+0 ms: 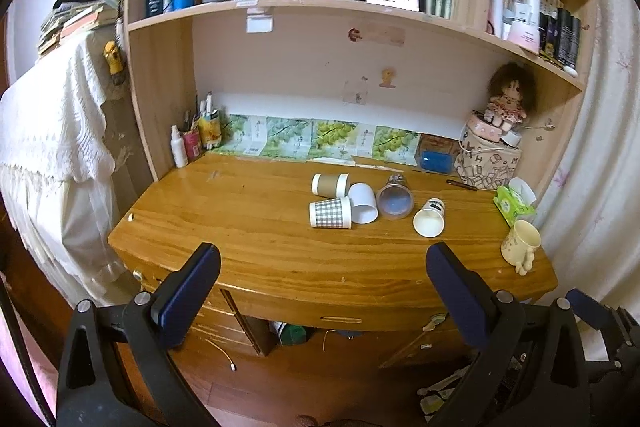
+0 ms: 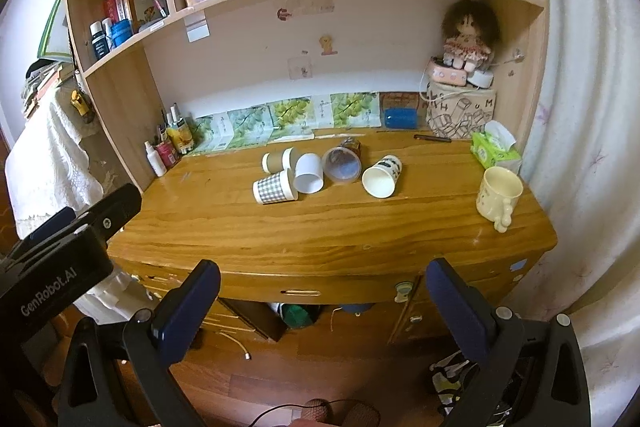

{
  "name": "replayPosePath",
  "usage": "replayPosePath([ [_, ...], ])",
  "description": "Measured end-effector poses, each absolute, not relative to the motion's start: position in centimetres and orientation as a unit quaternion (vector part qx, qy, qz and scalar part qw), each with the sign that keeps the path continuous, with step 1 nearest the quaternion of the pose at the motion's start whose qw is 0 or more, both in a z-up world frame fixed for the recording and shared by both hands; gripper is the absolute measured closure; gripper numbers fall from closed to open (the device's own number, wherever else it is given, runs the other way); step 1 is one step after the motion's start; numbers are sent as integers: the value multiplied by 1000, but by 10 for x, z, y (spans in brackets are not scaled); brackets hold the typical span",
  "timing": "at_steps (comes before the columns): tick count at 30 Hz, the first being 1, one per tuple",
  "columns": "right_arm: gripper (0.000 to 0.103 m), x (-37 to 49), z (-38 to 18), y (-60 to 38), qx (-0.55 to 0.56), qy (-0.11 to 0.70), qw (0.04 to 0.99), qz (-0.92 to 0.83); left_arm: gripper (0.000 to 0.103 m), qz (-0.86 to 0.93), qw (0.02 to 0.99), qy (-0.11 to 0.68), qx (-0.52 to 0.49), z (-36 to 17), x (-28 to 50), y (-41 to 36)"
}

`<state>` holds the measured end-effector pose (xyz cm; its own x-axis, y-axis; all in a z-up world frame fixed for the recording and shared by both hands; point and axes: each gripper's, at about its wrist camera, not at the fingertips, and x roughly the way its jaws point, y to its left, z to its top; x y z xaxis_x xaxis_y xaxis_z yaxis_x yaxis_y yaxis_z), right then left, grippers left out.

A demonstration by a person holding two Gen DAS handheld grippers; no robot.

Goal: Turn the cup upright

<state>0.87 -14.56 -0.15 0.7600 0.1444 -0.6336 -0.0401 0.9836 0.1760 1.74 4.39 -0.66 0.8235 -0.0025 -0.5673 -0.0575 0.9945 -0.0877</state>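
**Tipped cups lie ahead of both pairs of fingers, none yet reached**

Five cups lie on their sides in a cluster at the middle of the wooden bench, above centre in both views. Rightmost is a white paper cup with dark printed figures, its long axis running toward the back wall and its open mouth facing the front edge, apart from the others. Beside it lies a clear plastic cup, mouth also forward. Then comes a plain white paper cup, touching a grey-checked paper cup and a brown-sleeved paper cup, both of which lie crosswise.

The right gripper hangs off the bench's front edge, fingers spread wide and holding nothing. The left gripper sits likewise, released and empty.

In the right wrist view the printed cup lies straight up-frame, slightly right of the gap, so I judge the right hand better placed for it. Its forward-facing mouth suggests gripping the wall and tipping the base down.

A cream ceramic mug already stands upright at right.
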Motion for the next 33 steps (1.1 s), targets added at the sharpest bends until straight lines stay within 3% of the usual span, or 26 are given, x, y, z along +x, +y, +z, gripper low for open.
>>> replayPosePath([
  [17, 0, 33, -33, -170, 107, 403, 901, 121, 0, 56, 921, 384, -43, -38, 24, 26],
  [33, 0, 35, -39, -195, 74, 382, 910, 142, 0, 27, 904, 426, -23, -53, 31, 10],
])
